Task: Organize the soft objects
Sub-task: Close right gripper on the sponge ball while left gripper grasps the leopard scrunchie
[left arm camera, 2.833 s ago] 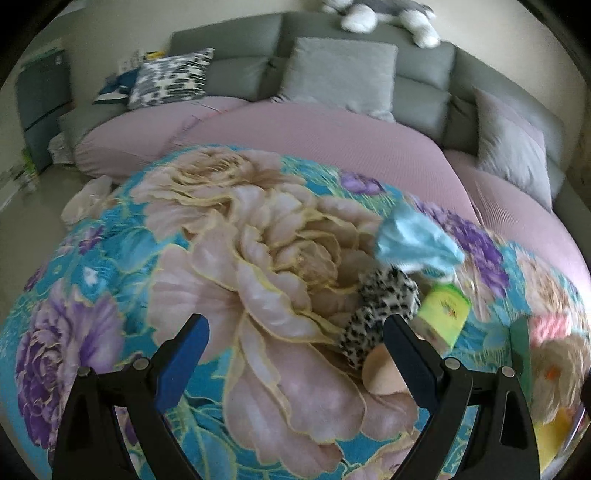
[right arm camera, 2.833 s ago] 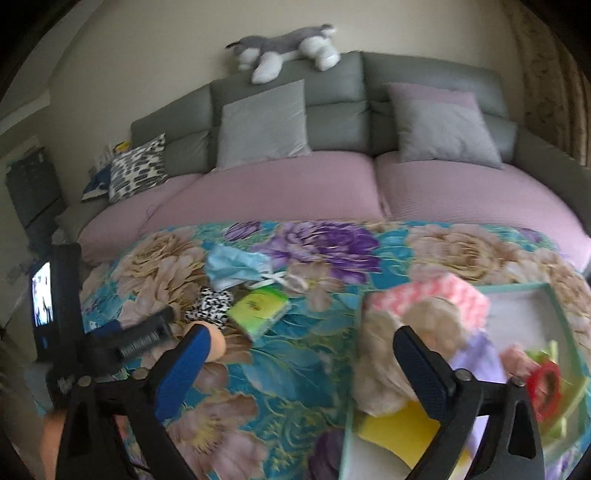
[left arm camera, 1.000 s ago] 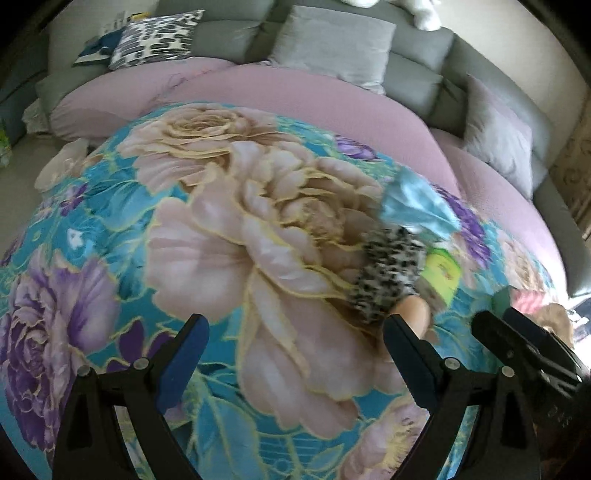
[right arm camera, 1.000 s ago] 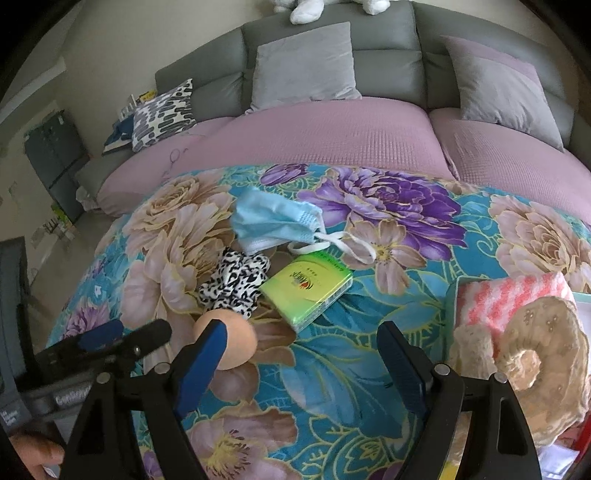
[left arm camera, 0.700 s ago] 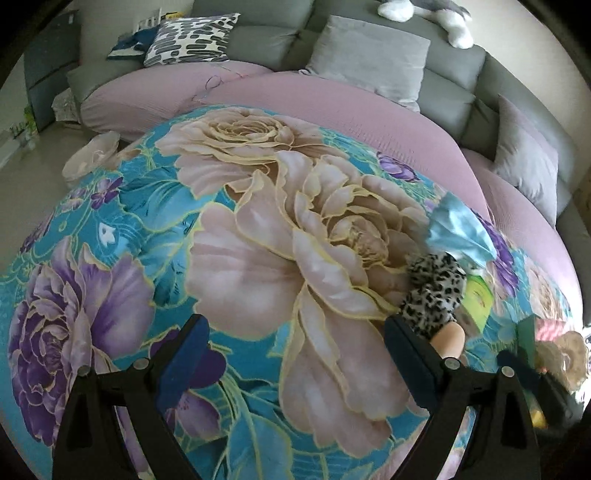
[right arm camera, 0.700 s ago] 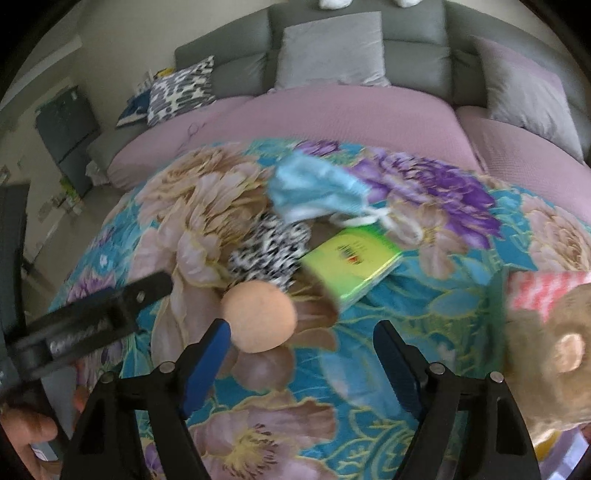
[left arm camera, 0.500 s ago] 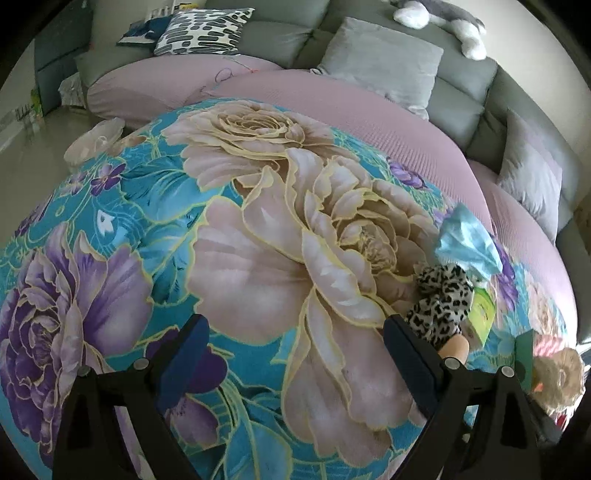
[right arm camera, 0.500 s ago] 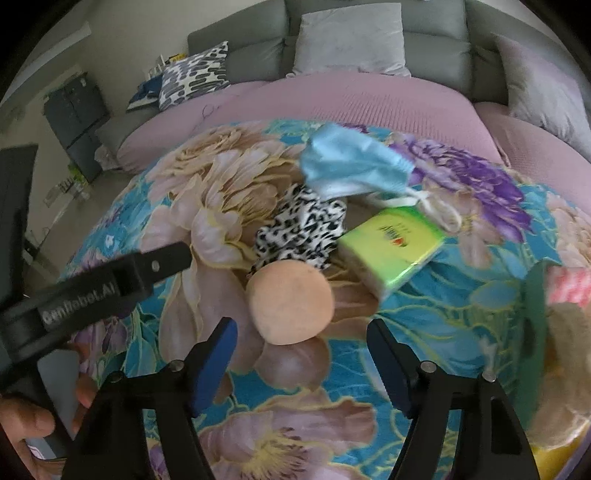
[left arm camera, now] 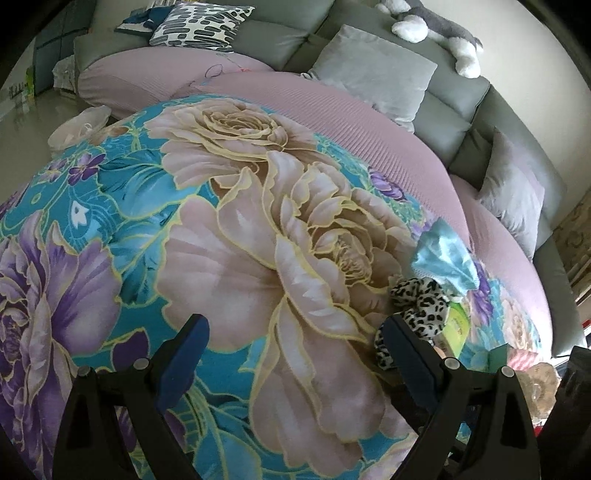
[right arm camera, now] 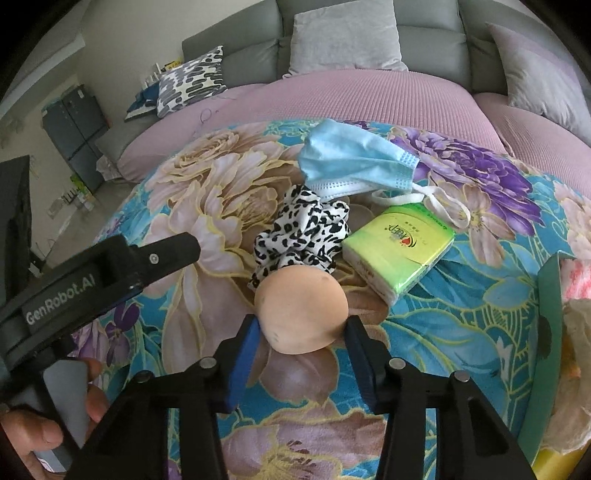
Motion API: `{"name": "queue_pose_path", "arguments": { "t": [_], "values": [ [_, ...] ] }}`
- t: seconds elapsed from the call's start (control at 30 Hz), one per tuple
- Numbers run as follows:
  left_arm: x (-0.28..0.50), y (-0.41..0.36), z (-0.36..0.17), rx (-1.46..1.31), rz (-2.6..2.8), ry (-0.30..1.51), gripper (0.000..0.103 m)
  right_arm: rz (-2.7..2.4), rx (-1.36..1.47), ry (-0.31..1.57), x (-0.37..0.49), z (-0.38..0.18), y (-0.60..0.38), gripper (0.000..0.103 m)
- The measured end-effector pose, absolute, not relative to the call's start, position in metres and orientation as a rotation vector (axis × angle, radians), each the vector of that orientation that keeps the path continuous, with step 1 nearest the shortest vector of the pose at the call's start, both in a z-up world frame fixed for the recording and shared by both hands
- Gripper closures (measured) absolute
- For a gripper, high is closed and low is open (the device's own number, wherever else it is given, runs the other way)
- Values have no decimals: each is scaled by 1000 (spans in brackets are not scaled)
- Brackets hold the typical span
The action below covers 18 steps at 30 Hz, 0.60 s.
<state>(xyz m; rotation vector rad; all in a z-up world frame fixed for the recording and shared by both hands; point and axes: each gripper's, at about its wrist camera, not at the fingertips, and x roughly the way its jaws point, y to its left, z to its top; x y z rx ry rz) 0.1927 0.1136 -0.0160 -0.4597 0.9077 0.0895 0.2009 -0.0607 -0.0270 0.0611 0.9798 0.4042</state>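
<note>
A peach egg-shaped sponge lies on the floral blanket, between the closing jaws of my right gripper. The blue pads reach its two sides and no dent shows. Just beyond the sponge lie a leopard-print scrunchie, a blue face mask and a green tissue pack. My left gripper hangs open over a bare stretch of blanket. In its view the scrunchie and mask sit off to the right. One of its fingers shows left of the sponge.
A green-walled tray at the right edge holds a pink-white cloth and a beige fluffy item. A hand grips the left gripper's handle. Behind the blanket runs a grey sofa with cushions and a plush toy.
My right gripper has come forward and down to the sponge, and its jaws have narrowed around it. The left gripper's view has rolled a little; the objects sit farther right in it.
</note>
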Motion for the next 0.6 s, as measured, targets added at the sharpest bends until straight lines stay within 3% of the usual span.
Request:
{"name": "queue_pose_path", "arguments": {
  "t": [0.4,0.6],
  "values": [
    [199,84,-9,-420,-36,882,8,306,34,943,194,-10,-86,54],
    [208,60,-16,-385,-105,898,24,254,55,932,189,-3,-109,54]
  ]
}}
